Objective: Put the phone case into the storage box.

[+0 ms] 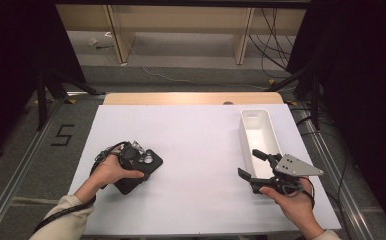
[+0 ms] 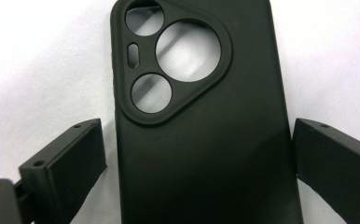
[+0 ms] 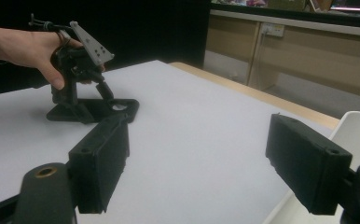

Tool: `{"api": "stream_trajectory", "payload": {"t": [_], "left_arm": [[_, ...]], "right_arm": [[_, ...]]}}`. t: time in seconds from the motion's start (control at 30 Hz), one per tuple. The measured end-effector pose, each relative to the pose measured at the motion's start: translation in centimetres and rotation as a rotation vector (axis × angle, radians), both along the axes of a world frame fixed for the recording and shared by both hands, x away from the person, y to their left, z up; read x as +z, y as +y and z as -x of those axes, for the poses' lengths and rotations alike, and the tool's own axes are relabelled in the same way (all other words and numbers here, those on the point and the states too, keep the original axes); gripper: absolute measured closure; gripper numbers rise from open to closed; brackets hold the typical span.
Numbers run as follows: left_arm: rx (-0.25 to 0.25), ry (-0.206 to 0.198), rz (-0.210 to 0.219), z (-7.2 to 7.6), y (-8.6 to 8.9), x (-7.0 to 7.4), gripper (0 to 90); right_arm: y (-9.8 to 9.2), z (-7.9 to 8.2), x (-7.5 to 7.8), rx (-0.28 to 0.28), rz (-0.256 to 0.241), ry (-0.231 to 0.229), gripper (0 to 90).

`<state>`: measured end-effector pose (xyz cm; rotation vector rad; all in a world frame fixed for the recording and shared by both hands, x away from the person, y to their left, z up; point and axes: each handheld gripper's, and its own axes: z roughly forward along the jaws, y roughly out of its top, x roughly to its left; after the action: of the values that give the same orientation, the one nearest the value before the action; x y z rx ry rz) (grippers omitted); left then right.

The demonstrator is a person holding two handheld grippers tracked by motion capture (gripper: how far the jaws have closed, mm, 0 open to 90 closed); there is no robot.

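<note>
A black phone case (image 1: pixel 150 163) lies back-up on the white table (image 1: pixel 196 150), its camera cut-outs facing up (image 2: pixel 178 56). My left gripper (image 1: pixel 131 164) stands over it, pointing down, open. Its jaws flank the case's long sides (image 2: pixel 197 126), with a thin gap on each side. From the right gripper view I see that left gripper (image 3: pixel 92 102) upright over the case (image 3: pixel 120 108). My right gripper (image 1: pixel 251 164) hovers low at the right, open and holding nothing (image 3: pixel 201 123), just beside the white tray (image 1: pixel 255 111).
The long white tray (image 3: pixel 355 133) looks empty and runs along the table's right side. A wooden strip (image 1: pixel 191 98) borders the far edge. Cables and shelving stand on the floor beyond, and a "5" is marked on the floor (image 1: pixel 62 135) to the left.
</note>
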<state>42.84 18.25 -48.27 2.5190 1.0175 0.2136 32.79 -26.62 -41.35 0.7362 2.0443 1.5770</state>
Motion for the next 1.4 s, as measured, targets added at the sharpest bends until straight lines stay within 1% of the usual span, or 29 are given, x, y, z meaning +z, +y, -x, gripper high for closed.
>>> {"api": "stream_trajectory", "payload": {"t": [0.23, 0.37, 0.53, 0.6, 0.77, 1.13, 1.4], "left_arm": [[0.001, 0.009, 0.003, -0.10, 0.01, -0.01, 2.8], [-0.002, 0.012, -0.002, -0.17, 0.01, 0.05, 3.2], [-0.001, 0.019, -0.008, -0.15, -0.09, 0.24, 6.3], [0.006, 0.025, -0.011, -0.06, -0.23, 0.40, 10.1], [0.017, 0.027, -0.018, -0.01, -0.33, 0.48, 11.9], [0.020, 0.022, -0.020, 0.19, -0.46, 0.60, 14.8], [0.023, 0.017, -0.016, 0.29, -0.46, 0.60, 15.2]], "right_arm": [[0.02, 0.01, -0.01, 0.000, 0.002, 0.000, 22.7], [0.02, 0.02, 0.00, 0.000, 0.002, -0.001, 22.8], [0.02, 0.03, 0.01, 0.000, 0.001, 0.000, 22.8], [0.02, 0.02, 0.00, 0.000, 0.002, 0.000, 22.8], [0.02, 0.02, -0.01, 0.001, 0.002, 0.000, 22.8], [0.02, 0.01, -0.02, 0.001, 0.002, 0.001, 22.8], [0.03, 0.01, -0.02, 0.001, 0.002, 0.000, 22.8]]}}
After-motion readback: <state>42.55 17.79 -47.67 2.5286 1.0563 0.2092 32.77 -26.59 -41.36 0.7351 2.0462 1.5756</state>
